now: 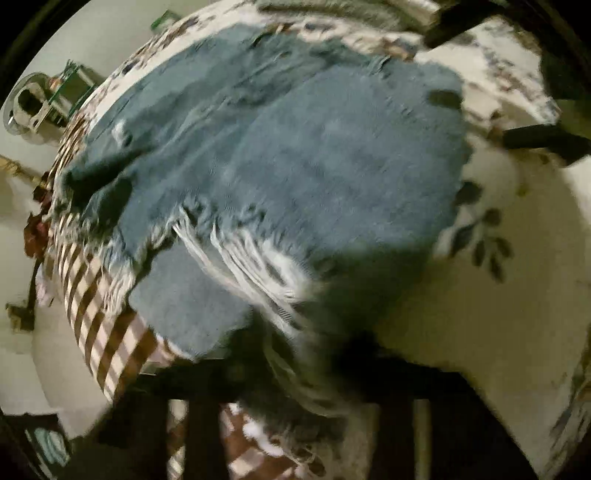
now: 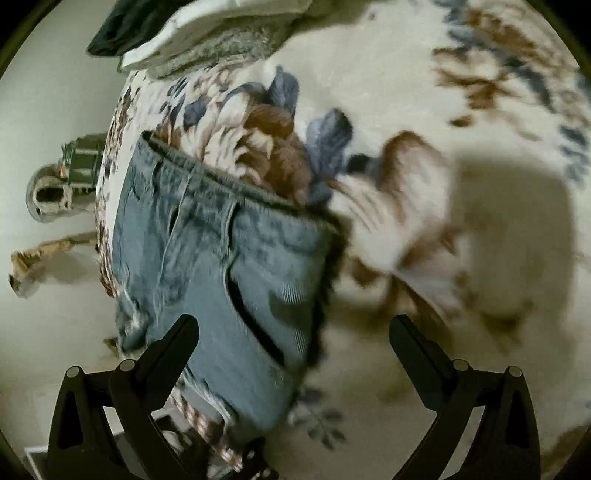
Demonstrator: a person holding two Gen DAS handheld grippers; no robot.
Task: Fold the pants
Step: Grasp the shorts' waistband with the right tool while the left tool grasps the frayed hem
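A pair of light blue ripped jeans [image 1: 295,158] lies folded on a floral bedspread [image 1: 517,206]. In the left wrist view the denim fills the middle, with a frayed white rip [image 1: 251,251] low down. My left gripper [image 1: 291,373] sits at the bottom, dark and blurred, shut on the frayed denim edge. In the right wrist view the jeans [image 2: 221,258] lie with the waistband [image 2: 236,188] at the top. My right gripper [image 2: 295,332] is open just above the lower part of the jeans. Its fingers [image 1: 546,138] also show at the right of the left wrist view.
A checked brown-and-white cloth [image 1: 96,306] hangs at the bed's left edge. Folded grey and white fabric [image 2: 221,33] lies at the bed's far end. A metal bowl [image 2: 48,199] and a stick-like object [image 2: 48,254] are on the pale floor at left.
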